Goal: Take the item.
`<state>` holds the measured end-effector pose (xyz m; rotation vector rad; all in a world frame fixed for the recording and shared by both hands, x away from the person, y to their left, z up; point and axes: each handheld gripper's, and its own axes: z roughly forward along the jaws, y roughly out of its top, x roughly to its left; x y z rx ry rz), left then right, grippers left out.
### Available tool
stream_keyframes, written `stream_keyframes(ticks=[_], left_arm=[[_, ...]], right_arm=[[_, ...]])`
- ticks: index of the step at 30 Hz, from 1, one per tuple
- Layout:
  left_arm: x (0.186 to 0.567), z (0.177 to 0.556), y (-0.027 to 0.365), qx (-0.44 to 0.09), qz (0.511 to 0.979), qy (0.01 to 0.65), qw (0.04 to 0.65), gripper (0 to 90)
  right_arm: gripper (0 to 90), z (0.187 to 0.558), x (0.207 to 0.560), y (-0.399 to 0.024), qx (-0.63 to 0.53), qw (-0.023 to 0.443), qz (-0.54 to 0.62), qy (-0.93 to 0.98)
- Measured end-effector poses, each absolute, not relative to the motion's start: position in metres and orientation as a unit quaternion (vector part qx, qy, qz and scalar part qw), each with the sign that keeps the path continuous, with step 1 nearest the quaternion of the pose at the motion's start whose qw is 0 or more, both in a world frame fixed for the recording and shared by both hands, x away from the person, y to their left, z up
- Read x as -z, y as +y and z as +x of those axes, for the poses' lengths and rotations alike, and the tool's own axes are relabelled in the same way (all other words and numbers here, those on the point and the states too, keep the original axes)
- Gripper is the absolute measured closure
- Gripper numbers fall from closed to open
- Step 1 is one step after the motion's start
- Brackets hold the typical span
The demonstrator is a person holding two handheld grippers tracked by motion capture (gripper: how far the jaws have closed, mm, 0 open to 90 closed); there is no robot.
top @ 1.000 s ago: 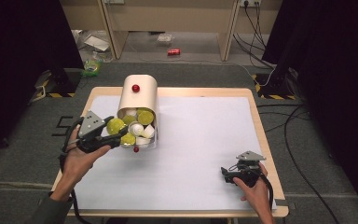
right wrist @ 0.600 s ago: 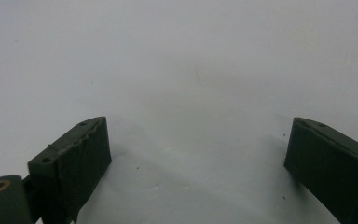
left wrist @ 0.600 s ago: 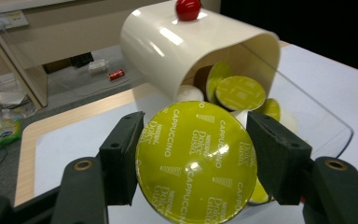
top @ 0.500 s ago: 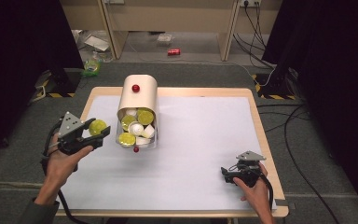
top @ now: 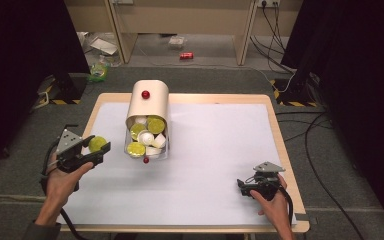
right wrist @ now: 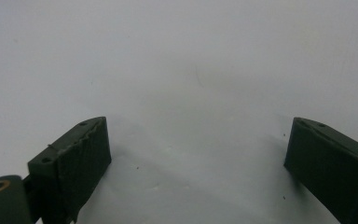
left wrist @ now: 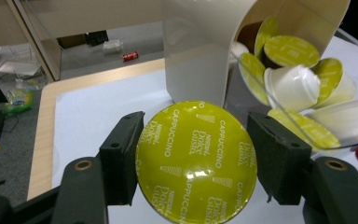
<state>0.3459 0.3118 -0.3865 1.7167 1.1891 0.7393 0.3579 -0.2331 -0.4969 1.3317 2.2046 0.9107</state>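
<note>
The coffee capsule (left wrist: pixel 196 161), a round pod with a glossy lime-green foil lid, sat clamped in the left gripper (top: pixel 96 148) at nine o'clock from the cream dispenser (top: pixel 148 106). Carrying off looked under way; next, a gentle set-down on the matte white surface (top: pixel 220 150). The right gripper (top: pixel 248 186) rested released at five o'clock.
</note>
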Motion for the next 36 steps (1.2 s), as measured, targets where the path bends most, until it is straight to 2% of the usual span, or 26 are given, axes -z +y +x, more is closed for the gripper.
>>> stream_keyframes(ticks=[18,36], left_arm=[[0.44,0.349,0.314,-0.282,0.687,0.517,0.425,38.6],[0.473,0.355,0.315,-0.268,0.691,0.539,0.399,38.6]], right_arm=[[6.9,0.358,0.497,-0.233,-0.326,0.203,0.477,0.79],[6.9,0.358,0.497,-0.233,-0.326,0.203,0.478,0.79]])
